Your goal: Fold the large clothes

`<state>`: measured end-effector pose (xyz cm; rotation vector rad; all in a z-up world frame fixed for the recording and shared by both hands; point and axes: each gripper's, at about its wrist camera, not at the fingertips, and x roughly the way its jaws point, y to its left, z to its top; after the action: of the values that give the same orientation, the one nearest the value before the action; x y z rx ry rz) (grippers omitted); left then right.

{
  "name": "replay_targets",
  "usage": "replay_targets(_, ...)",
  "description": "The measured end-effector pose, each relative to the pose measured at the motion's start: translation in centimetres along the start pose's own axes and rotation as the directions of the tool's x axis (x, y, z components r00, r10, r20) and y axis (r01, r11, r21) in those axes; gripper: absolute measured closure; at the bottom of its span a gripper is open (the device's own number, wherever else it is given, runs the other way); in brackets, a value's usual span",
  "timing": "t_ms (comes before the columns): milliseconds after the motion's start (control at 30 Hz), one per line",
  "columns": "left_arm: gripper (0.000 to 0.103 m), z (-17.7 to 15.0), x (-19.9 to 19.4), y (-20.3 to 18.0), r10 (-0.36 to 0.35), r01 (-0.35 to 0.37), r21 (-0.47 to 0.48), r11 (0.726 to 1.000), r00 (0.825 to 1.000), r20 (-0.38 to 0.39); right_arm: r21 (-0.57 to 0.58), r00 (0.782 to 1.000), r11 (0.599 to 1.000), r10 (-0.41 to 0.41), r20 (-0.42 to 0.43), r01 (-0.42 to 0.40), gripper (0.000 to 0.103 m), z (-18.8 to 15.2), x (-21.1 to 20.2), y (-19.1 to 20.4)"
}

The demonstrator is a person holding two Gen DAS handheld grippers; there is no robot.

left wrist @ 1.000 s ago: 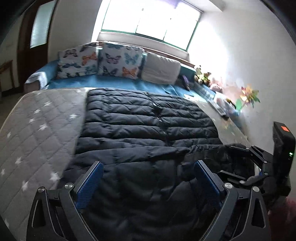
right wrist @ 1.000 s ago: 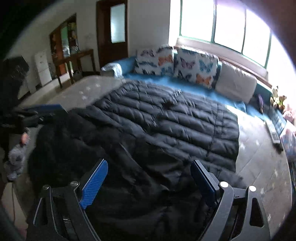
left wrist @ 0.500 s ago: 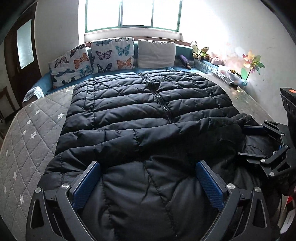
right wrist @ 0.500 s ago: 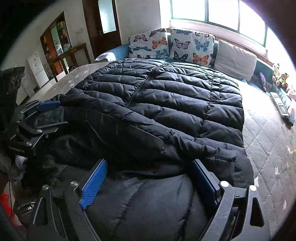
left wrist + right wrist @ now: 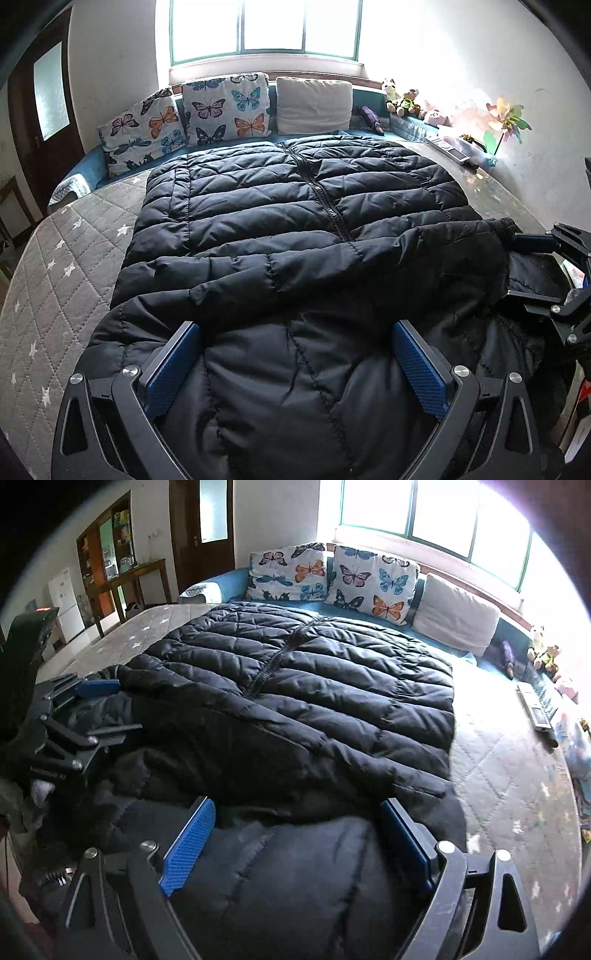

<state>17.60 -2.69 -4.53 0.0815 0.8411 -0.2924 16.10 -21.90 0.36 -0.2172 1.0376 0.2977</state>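
Both hand-held grippers, left [image 5: 295,363] and right [image 5: 297,840], are held wide apart over puffy quilted fabric of the black padded coat [image 5: 295,206], which is spread across the grey star-stitched mattress [image 5: 55,266].

The jacket [image 5: 295,206] is black quilted cloth with a soft sheen, puffed in stitched bands. The bedspread [image 5: 55,280] under it is matt grey quilted cloth with pale stars. At the far side, two butterfly cushions [image 5: 225,107] and a plain cushion [image 5: 314,99] look like matt woven cloth. The left gripper [image 5: 295,365] and right gripper [image 5: 295,842] are matt black, probably plastic, with dimpled blue pads [image 5: 170,373] and shiny metal screws [image 5: 129,371]. The far-left door [image 5: 201,535] is dark wood.
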Motion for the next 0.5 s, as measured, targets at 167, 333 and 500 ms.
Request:
replay_targets(167,0.0,0.0,0.1,0.0,0.01,-0.009,0.01,1.0,1.0,-0.008,0.045,0.999,0.998,0.034,-0.031,-0.033,0.005,-0.5,1.2,-1.0)
replay_targets(333,0.0,0.5,-1.3,-0.4,0.025,-0.025,0.018,1.0,1.0,-0.008,0.027,0.999,0.999,0.02,-0.028,-0.019,0.005,-0.6,1.1,-0.6)
replay_targets(500,0.0,0.6,-4.7,-1.4,-0.02,0.017,0.058,0.998,0.999,0.041,0.033,0.999,0.999,0.016,-0.03,-0.015,0.005,-0.3,0.5,-0.5)
